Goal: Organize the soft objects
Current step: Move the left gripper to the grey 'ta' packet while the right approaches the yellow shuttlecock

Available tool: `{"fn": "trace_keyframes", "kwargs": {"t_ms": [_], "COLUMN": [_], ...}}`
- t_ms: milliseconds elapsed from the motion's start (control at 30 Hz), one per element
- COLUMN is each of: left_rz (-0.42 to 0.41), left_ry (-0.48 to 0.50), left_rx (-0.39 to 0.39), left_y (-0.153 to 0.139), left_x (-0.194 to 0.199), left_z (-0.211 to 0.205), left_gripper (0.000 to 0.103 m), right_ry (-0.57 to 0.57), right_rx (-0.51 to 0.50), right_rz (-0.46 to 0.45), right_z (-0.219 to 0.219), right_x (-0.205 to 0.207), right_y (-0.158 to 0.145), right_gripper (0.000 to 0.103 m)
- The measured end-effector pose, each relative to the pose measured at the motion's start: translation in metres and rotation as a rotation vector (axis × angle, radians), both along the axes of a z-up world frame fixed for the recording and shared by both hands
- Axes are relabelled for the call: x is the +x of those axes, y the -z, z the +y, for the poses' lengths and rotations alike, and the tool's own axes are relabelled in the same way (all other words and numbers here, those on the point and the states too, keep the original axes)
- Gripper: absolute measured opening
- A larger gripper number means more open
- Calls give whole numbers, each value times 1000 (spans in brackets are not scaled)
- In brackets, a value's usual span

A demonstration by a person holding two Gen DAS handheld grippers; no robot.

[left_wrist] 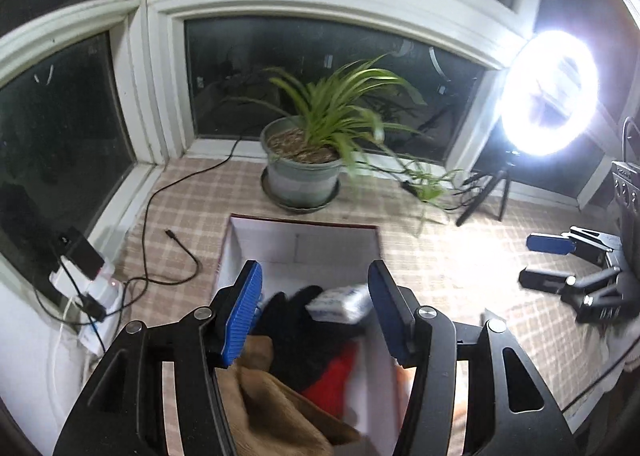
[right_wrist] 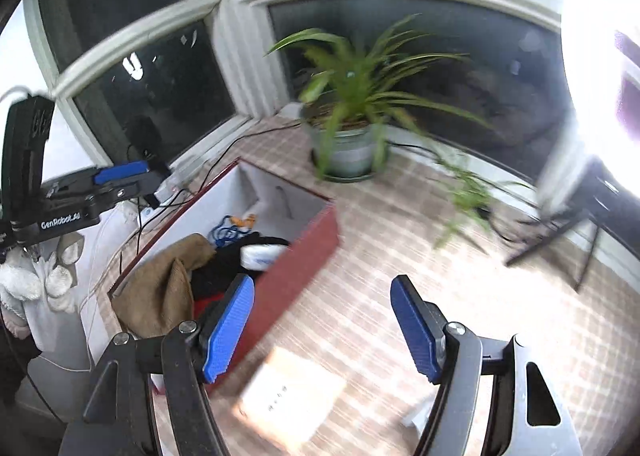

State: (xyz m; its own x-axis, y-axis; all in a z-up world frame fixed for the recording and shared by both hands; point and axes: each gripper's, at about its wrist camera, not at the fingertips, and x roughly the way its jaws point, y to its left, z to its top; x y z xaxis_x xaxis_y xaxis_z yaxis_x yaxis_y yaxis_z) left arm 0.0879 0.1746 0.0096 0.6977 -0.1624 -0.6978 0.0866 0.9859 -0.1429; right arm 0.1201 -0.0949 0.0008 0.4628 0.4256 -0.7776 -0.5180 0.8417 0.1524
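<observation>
Both grippers stand part-open and empty over the checked cloth. Left gripper hangs tilted steeply down above the near half of the box, nothing between its blue pads. Right gripper sits just right of the box's red wall, pitched down at the cloth, jaws clear of everything. Soft items lie inside the box: tan cloth nearest, black knit piece on it, red fabric beside that, a white tissue pack further in. The tan cloth spills over the near left rim in the right-wrist view. Judgement: a good next step is to tuck that overhang inside, pinching a fold, not a single layer, so it does not drag its neighbours out. A pale flat packet lies near the right gripper; too blurred to identify.
</observation>
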Motion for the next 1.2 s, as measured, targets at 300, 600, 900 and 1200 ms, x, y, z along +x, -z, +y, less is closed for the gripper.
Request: {"fn": "trace_keyframes", "kwargs": {"t_ms": [300, 600, 900, 1200], "left_rz": [2, 76, 143, 222], "left_ry": [38, 103, 127, 188], "left_rx": [-58, -49, -86, -120], "left_y": [11, 56, 82, 105], "left_x": [-57, -93, -90, -49], "left_z": [-72, -144, -191, -234], "left_gripper": [54, 54, 54, 54], "right_ry": [113, 147, 129, 147], "right_rx": [-19, -52, -17, 25], "right_rz": [5, 46, 136, 209], "right_z": [-125, -186, -204, -197], "right_x": [-46, -93, -124, -144], "right_y": [7, 41, 84, 126], "right_gripper": [68, 68, 68, 68]}}
